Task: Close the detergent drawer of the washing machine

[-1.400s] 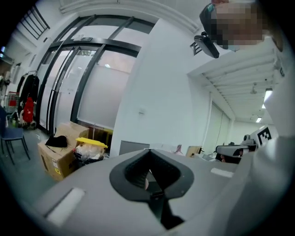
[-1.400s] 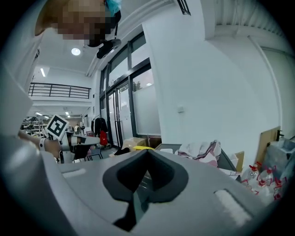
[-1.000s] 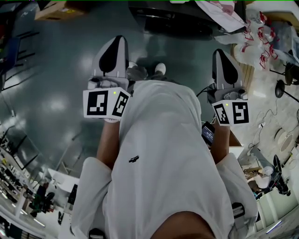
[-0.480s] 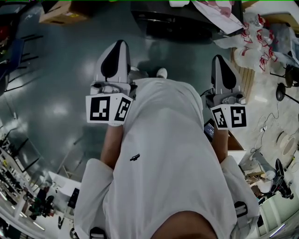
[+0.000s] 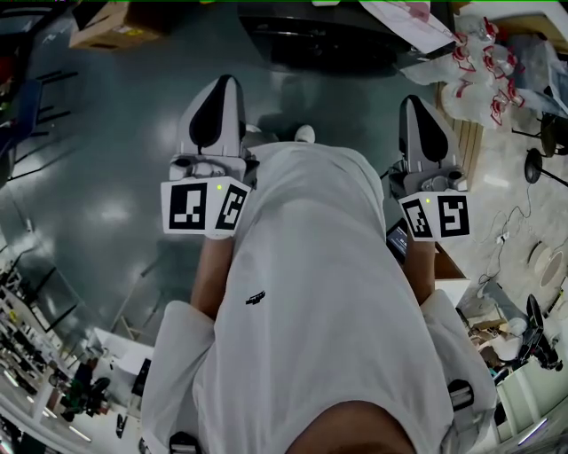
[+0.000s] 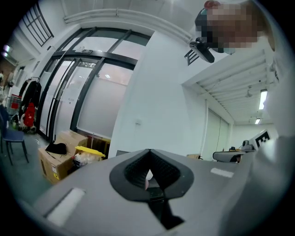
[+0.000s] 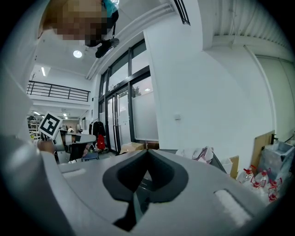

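Observation:
No washing machine or detergent drawer shows in any view. In the head view I look down on a person's white shirt (image 5: 319, 293), with a gripper held at each side over the grey floor. The left gripper (image 5: 220, 87) and the right gripper (image 5: 417, 105) both point forward, level with each other. In the left gripper view the left gripper (image 6: 148, 151) has its jaws meeting at the tip with nothing between them. In the right gripper view the right gripper (image 7: 147, 151) is shut the same way and holds nothing.
A dark low unit (image 5: 328, 35) stands ahead on the floor, with a cardboard box (image 5: 111, 27) at the far left. Bags and clutter (image 5: 484, 80) lie at the right. Cardboard boxes (image 6: 60, 156) sit by a glass wall.
Both grippers keep nearly the same place at the person's sides. The head view has drifted a little; nothing was taken hold of or let go.

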The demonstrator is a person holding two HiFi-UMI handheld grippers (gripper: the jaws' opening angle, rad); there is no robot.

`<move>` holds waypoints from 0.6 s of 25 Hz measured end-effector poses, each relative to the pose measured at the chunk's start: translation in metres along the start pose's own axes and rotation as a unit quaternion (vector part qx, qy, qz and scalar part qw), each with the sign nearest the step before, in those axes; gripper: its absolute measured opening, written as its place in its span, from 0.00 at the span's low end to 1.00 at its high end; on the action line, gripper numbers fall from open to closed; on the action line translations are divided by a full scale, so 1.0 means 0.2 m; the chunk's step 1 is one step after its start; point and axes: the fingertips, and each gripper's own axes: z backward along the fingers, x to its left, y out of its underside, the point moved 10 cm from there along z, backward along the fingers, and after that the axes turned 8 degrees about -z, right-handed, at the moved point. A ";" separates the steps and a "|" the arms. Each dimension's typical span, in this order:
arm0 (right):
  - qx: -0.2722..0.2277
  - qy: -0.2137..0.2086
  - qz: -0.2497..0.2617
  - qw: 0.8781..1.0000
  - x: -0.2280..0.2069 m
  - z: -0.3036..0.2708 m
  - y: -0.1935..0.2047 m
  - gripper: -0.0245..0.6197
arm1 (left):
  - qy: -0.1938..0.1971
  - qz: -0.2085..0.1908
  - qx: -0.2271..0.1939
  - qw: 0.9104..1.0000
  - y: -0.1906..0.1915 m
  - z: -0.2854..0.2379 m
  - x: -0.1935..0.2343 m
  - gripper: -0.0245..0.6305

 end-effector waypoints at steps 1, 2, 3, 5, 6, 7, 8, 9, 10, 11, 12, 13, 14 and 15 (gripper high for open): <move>0.001 -0.002 0.002 1.000 0.01 0.00 0.00 0.04 | 0.001 0.001 0.000 1.000 0.00 0.01 0.00 0.07; 0.003 -0.006 0.005 1.000 0.02 0.00 0.01 0.04 | 0.001 0.001 0.000 1.000 0.00 0.01 0.01 0.07; 0.005 -0.013 0.009 1.000 0.04 0.00 0.01 0.04 | 0.000 0.000 0.001 1.000 0.00 0.01 0.01 0.07; 0.010 -0.027 0.016 0.999 0.05 0.00 0.01 0.04 | -0.001 -0.001 0.000 1.000 -0.01 0.01 0.01 0.07; 0.012 -0.033 0.018 0.999 0.05 0.00 0.00 0.04 | -0.001 0.000 0.000 1.000 -0.01 0.00 0.01 0.07; 0.013 -0.039 0.016 0.999 0.05 0.00 0.00 0.04 | 0.000 0.002 0.000 1.000 -0.01 0.00 0.00 0.07; 0.014 -0.045 0.015 0.999 0.05 0.01 -0.01 0.04 | 0.002 0.003 0.002 1.000 -0.01 -0.01 0.00 0.07; 0.016 -0.052 0.015 0.998 0.06 0.01 -0.02 0.04 | 0.004 0.003 0.004 1.000 -0.01 -0.01 0.00 0.07; 0.017 -0.058 0.017 0.998 0.08 0.01 -0.02 0.04 | 0.006 0.003 0.005 1.000 -0.01 -0.01 0.00 0.07; 0.019 -0.063 0.021 0.998 0.09 0.00 -0.03 0.04 | 0.007 0.003 0.006 1.000 -0.01 0.00 0.00 0.07; 0.020 -0.067 0.024 0.997 0.10 -0.01 -0.03 0.04 | 0.008 0.004 0.006 1.000 -0.01 0.00 0.01 0.07; 0.021 -0.070 0.026 0.997 0.11 -0.01 -0.03 0.04 | 0.009 0.005 0.005 1.000 -0.01 0.00 0.01 0.07; 0.023 -0.071 0.026 0.997 0.12 -0.02 -0.02 0.04 | 0.009 0.005 0.004 1.000 -0.01 0.00 0.01 0.07; 0.025 -0.072 0.026 0.997 0.12 -0.01 -0.02 0.04 | 0.010 0.005 0.004 1.000 -0.01 0.00 0.01 0.07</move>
